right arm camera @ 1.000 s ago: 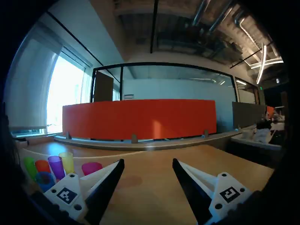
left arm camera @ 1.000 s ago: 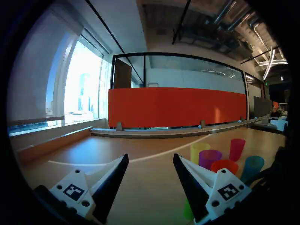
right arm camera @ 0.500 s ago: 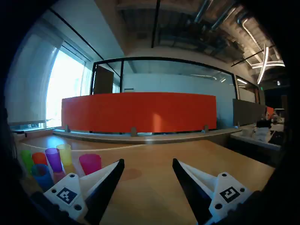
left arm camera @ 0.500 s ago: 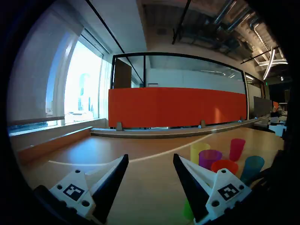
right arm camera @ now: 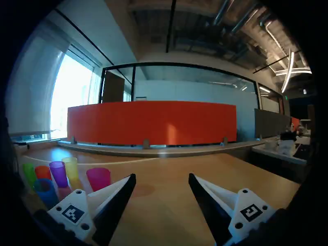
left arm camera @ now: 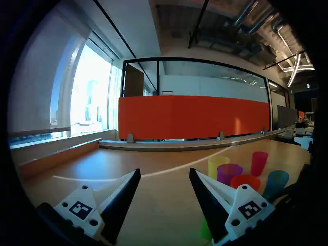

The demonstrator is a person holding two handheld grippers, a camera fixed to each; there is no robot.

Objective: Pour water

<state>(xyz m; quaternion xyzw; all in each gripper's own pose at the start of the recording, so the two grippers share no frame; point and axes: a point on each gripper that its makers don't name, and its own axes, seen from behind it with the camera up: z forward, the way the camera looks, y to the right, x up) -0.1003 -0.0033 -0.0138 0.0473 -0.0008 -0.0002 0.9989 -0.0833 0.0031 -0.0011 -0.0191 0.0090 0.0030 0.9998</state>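
Both claws gape wide, gripping nothing. The left gripper and right gripper face across the bare light wooden tabletop, open up to the long orange divider panel at its far edge. The cluster of coloured translucent plastic cups stands between them. The left gripper view takes in a bright window, the right gripper view a cluttered side desk. Nothing has shifted in half a second.

Lower right of my left gripper view, my finger hides most of the green cup. Far right of my right gripper view, desk clutter is too small to identify.
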